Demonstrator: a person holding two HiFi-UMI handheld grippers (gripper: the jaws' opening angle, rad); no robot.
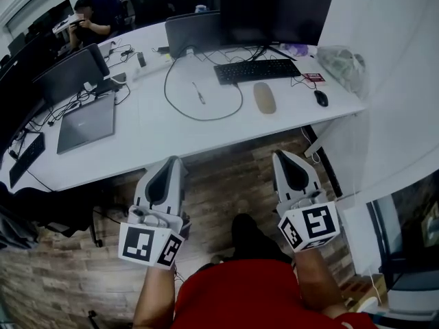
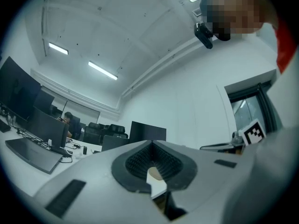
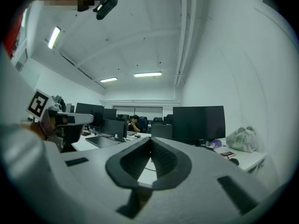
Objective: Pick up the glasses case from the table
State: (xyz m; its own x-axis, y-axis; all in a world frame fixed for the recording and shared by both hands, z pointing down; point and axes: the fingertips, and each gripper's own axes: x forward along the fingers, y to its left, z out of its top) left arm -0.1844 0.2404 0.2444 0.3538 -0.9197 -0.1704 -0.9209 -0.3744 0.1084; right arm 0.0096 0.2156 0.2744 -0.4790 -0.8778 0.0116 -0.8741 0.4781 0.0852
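The glasses case [image 1: 264,97] is a tan oval lying flat on the white table [image 1: 158,132], just below the black keyboard [image 1: 256,70]. Both grippers hover over the wooden floor in front of the table's near edge, well short of the case. My left gripper [image 1: 175,160] points at the table edge with its jaws together and nothing held. My right gripper [image 1: 280,155] sits to the right of it, jaws also together and empty. In the left gripper view a tan shape, likely the case [image 2: 154,174], shows through the gap below the closed tips [image 2: 151,142]. The right gripper's tips [image 3: 150,138] face the desks.
On the table are a dark monitor [image 1: 274,11], a mouse [image 1: 321,98], a looping black cable [image 1: 206,115], a pen [image 1: 199,92], a closed laptop [image 1: 86,122] and a plastic bag [image 1: 343,64]. A person [image 1: 92,19] sits at the far left. A white partition [image 1: 398,115] stands on the right.
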